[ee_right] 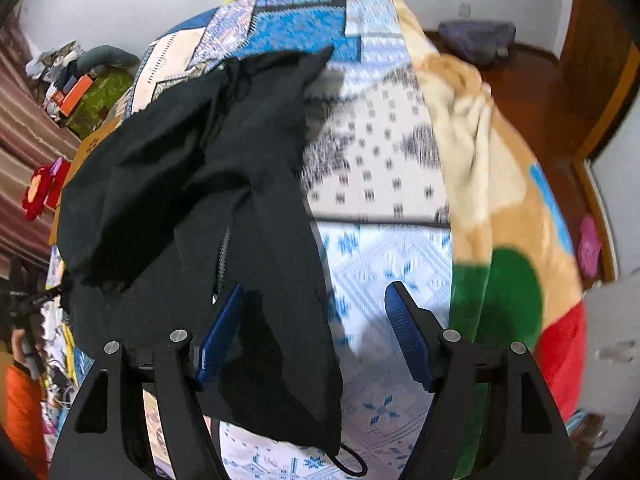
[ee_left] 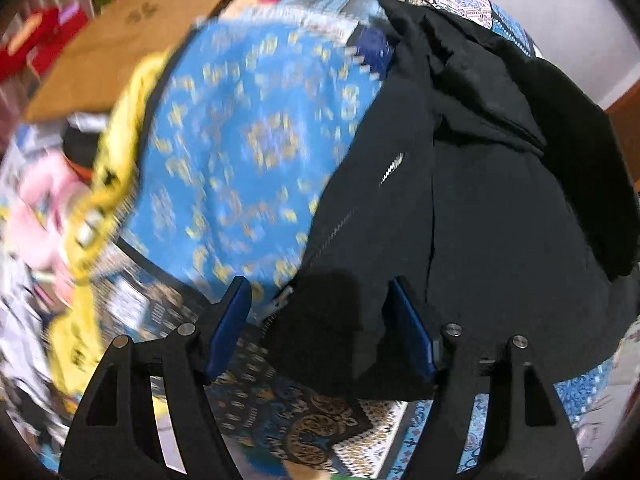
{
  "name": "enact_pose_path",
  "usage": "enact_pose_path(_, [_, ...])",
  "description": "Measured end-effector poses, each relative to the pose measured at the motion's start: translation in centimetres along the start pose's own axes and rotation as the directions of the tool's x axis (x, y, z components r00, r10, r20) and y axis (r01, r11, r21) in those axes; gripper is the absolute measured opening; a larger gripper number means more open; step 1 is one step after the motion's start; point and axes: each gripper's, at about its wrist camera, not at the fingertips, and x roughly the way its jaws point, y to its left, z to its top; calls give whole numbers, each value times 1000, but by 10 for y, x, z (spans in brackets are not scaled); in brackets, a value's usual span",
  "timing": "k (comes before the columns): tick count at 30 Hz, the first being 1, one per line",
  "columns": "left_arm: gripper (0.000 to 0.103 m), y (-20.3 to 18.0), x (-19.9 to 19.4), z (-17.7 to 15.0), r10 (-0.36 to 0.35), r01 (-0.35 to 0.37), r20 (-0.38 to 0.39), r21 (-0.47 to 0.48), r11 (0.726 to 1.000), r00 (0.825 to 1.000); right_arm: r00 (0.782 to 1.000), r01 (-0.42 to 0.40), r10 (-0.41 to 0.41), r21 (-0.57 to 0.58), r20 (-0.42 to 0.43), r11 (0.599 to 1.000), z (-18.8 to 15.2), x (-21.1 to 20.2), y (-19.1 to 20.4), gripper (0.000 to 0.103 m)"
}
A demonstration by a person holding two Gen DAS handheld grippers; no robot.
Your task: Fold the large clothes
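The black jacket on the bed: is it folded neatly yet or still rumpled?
Still rumpled. The black jacket lies in loose, uneven heaps on the patterned bedspread, its zipper partly exposed and its edges crooked.

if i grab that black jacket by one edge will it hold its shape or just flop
The jacket will probably flop: it already lies in soft folds and creases on the bedspread. Likely light for its size, since the cloth looks thin. The zipper edge may hang a little stiffer than the rest.
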Motion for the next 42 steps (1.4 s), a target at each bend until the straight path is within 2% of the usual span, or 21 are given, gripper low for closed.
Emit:
enact_pose_path(2, [70, 2, 7, -4, -58, 57, -11, -38, 998, 998, 1000, 0, 0, 0, 20, 1000, -5, -1, 0, 70])
enact_pose_path(5, [70, -4, 7, -6, -52, 52, 14, -36, 998, 999, 999, -30, 29, 16, 35, 999, -11, -3, 1, 72])
enact_pose_path(6, [66, -6, 6, -8, -49, 49, 20, -27, 998, 999, 999, -24, 24, 6, 41, 1000, -13, -3, 4, 72])
enact_pose_path(8, [51, -13, 1, -12, -49, 49, 32, 4, 999, 998, 999, -1, 2, -21, 54, 1000, -17, -4, 9, 68])
enact_pose_path(9, [37, -15, -1, -14, -58, 58, 33, 17, 998, 998, 998, 6, -4, -31, 59, 1000, -19, -5, 10, 66])
enact_pose_path(10, [30, -18, -4, -18, -67, 66, 40, 24, 998, 997, 998, 6, -4, -35, 60, 999, -20, -5, 11, 61])
enact_pose_path(14, [24, -37, -28, -19, -70, 67, 77, 48, 997, 995, 997, 5, -2, -49, 72, 999, -24, -12, 14, 13])
enact_pose_path(16, [22, -47, -41, -13, -110, 105, 92, 57, 993, 990, 997, -24, 27, -41, 67, 999, -23, -19, 14, 8])
enact_pose_path(18, [21, -60, -62, -3, -189, 183, 113, 61, 981, 975, 996, -55, 58, -45, 66, 997, -19, -24, 16, 7])
enact_pose_path(22, [20, -82, -95, 23, -291, 283, 157, 75, 956, 944, 990, -95, 104, -90, 96, 991, -6, -40, 35, 6])
enact_pose_path(24, [20, -95, -114, 43, -355, 347, 186, 75, 935, 916, 987, -94, 109, -125, 120, 988, 5, -47, 47, 6])
enact_pose_path(26, [19, -100, -130, 63, -396, 389, 213, 74, 918, 893, 979, -129, 148, -143, 136, 981, 25, -56, 58, 6])
enact_pose_path(29, [19, -107, -146, 98, -431, 428, 252, 68, 901, 866, 970, -145, 174, -172, 171, 974, 59, -68, 71, 5])
enact_pose_path(33, [19, -104, -152, 141, -428, 435, 316, 54, 899, 847, 965, -117, 155, -185, 210, 976, 104, -68, 81, 5])
enact_pose_path(35, [19, -99, -149, 163, -415, 429, 335, 35, 903, 846, 965, -90, 130, -177, 229, 980, 128, -64, 80, 5])
enact_pose_path(37, [19, -91, -137, 184, -386, 407, 344, 12, 913, 856, 961, -67, 107, -160, 253, 985, 149, -58, 75, 5])
enact_pose_path(40, [19, -80, -100, 217, -321, 353, 338, -35, 935, 885, 962, -25, 58, -126, 268, 992, 184, -37, 62, 4])
enact_pose_path(42, [19, -70, -64, 238, -266, 307, 315, -86, 948, 911, 967, -3, 28, -99, 253, 995, 204, -11, 50, 3])
